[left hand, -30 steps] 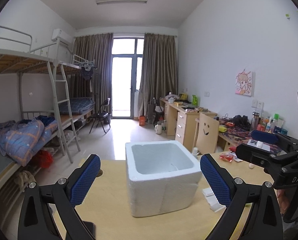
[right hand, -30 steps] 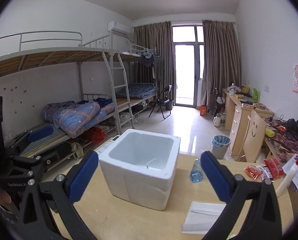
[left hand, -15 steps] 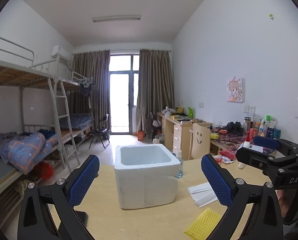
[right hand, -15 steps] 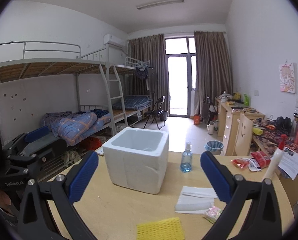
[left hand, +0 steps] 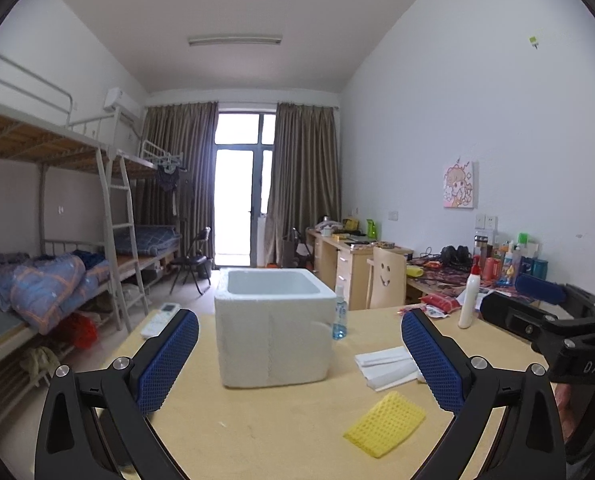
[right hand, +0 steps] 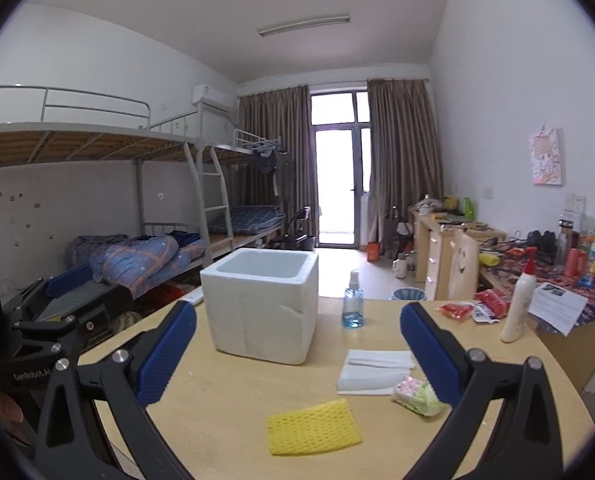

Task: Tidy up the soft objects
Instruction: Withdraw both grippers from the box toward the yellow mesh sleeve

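Both the left hand-held gripper (left hand: pixel 299 364) and the right hand-held gripper (right hand: pixel 297 354) are held with fingers wide apart and empty above the tabletop (right hand: pixel 225 404). The yellow sponge (right hand: pixel 312 427) lies flat at lower centre of the right wrist view, in front of the white foam box (right hand: pixel 259 304). It is judged light, soft and squashy (likely to fold when pinched), so it would best be taken across its short edges, near the middle.
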The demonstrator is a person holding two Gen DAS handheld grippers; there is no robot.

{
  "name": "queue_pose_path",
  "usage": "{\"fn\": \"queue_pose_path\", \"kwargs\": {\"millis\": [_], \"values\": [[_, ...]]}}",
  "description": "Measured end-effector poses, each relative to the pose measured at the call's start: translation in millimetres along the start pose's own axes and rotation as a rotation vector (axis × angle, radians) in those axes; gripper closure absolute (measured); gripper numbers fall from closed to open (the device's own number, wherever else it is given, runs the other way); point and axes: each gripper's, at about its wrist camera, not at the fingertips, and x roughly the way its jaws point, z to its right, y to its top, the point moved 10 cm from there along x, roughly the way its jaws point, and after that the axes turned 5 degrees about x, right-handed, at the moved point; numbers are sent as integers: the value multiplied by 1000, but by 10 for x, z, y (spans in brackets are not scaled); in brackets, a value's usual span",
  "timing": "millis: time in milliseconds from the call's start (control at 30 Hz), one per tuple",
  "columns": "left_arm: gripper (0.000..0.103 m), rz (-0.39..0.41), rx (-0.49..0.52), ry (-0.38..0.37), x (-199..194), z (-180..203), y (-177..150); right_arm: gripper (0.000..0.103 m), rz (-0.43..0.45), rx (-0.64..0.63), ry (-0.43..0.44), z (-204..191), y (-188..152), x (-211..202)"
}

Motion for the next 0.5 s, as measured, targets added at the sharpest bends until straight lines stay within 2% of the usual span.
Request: {"fn": "queue_pose_path", "kwargs": {"millis": [333, 500], "values": [[1, 10, -53, -19, -115, 52, -348, 0, -15, 36, -27, 139, -324, -123], [1, 6, -47, 15, -111, 48, -530, 0, -23, 49, -31, 234, -519, -120]]}}
